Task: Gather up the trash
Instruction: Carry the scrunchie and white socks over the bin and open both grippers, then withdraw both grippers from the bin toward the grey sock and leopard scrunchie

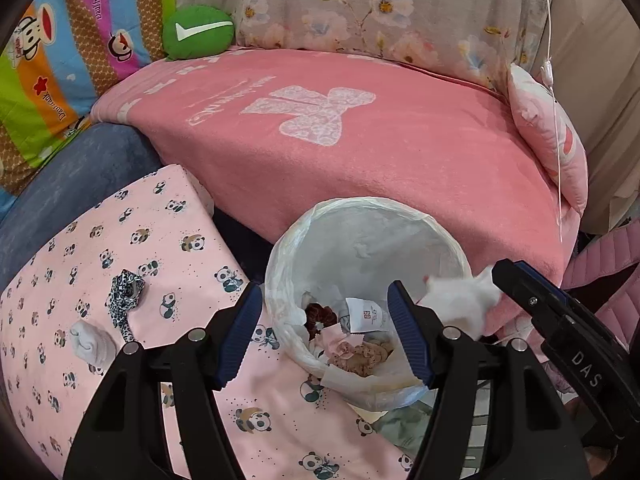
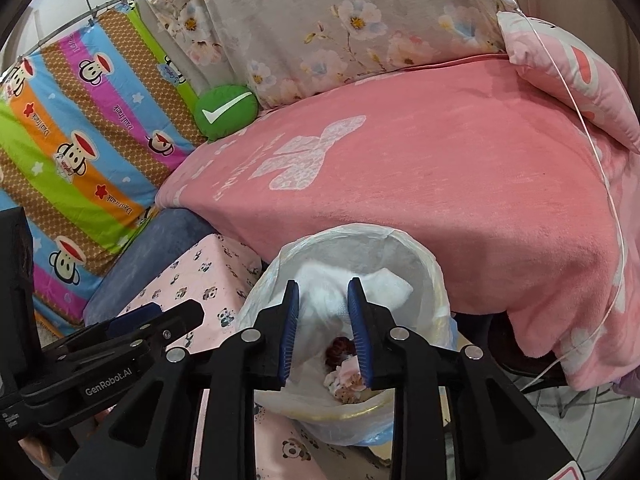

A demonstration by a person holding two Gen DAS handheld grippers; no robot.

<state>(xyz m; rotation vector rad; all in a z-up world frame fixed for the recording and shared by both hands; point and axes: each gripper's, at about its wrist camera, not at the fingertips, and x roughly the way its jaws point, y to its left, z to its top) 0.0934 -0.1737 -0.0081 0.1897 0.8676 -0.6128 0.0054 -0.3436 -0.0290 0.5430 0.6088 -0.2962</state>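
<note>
The right gripper pinches a white tissue directly above the lined bin, which already contains scraps. The left gripper is spread wide and holds nothing. To the left of the bin, 2 items wait: a white wad and a leopard-print scrunchie.

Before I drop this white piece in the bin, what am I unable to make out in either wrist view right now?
- White piece: motion-blurred in both views; material unclear.
- Right gripper: its grip on the piece is unclear; the fingers hide the contact.
- Bin: its base is hidden by the liner and trash; the left gripper fingers hide part of the near rim.
- White tag: print too small.
</note>
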